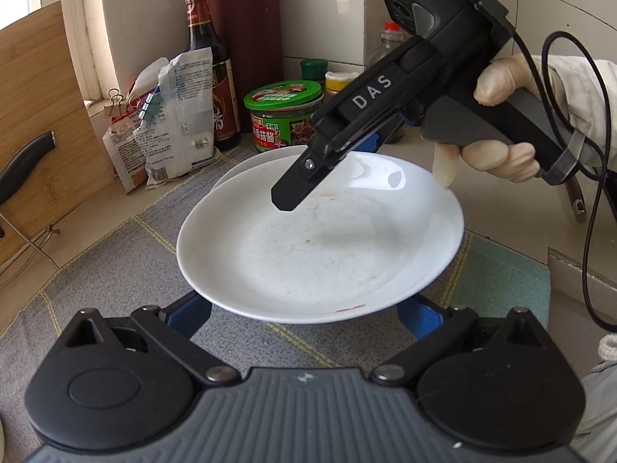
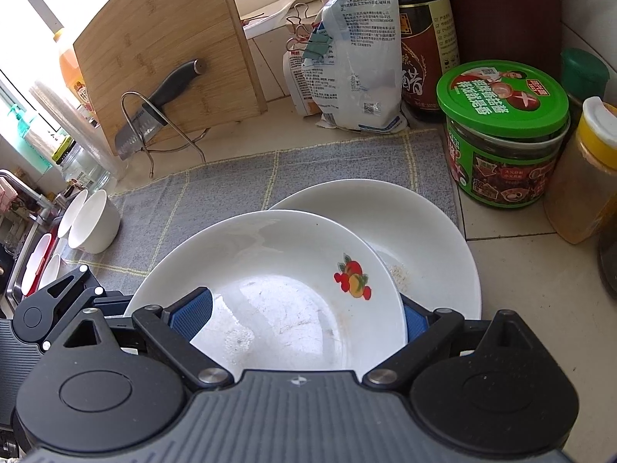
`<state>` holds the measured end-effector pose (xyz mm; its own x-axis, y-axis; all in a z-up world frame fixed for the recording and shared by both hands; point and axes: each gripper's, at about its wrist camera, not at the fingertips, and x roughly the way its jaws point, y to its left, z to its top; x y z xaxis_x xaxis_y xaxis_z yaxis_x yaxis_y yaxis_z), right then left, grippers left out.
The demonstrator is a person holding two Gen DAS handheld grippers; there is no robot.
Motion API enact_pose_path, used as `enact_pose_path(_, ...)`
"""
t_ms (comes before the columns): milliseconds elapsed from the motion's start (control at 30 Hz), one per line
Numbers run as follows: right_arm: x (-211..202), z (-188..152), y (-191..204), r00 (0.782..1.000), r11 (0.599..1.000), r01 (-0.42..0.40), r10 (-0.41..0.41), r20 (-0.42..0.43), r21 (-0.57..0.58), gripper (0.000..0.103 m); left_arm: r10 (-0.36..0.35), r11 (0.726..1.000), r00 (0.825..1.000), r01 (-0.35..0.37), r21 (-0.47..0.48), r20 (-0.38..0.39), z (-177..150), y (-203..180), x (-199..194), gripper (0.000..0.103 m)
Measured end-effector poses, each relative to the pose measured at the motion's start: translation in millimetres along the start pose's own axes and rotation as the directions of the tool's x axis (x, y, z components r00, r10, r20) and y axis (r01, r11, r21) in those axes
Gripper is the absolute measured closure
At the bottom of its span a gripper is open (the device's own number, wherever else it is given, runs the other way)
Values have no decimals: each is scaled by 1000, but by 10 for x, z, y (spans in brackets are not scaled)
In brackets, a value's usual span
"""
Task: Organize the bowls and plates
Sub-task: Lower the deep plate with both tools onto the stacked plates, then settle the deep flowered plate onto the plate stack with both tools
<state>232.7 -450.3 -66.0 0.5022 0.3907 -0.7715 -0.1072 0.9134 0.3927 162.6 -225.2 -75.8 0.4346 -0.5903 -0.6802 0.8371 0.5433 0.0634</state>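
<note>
Here a grey mat [image 2: 231, 181] covers the tiled counter [image 2: 540, 270] beside a window [image 2: 23, 38].

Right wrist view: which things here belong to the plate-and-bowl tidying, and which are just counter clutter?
Job:
fruit plate
plain plate under it
bowls at the left
right tongs, open around the fruit plate's rim

Clutter:
green jar
sauce bottle
bags
knife
cutting board
yellow-capped jar
</note>
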Motion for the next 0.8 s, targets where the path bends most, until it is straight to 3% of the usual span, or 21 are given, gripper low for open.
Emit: enact_pose_path(800,-3,-26,-105,1000,999,25,-25,-5,30,4,-12,999,1000,12,37,-11,45,-5,75,1)
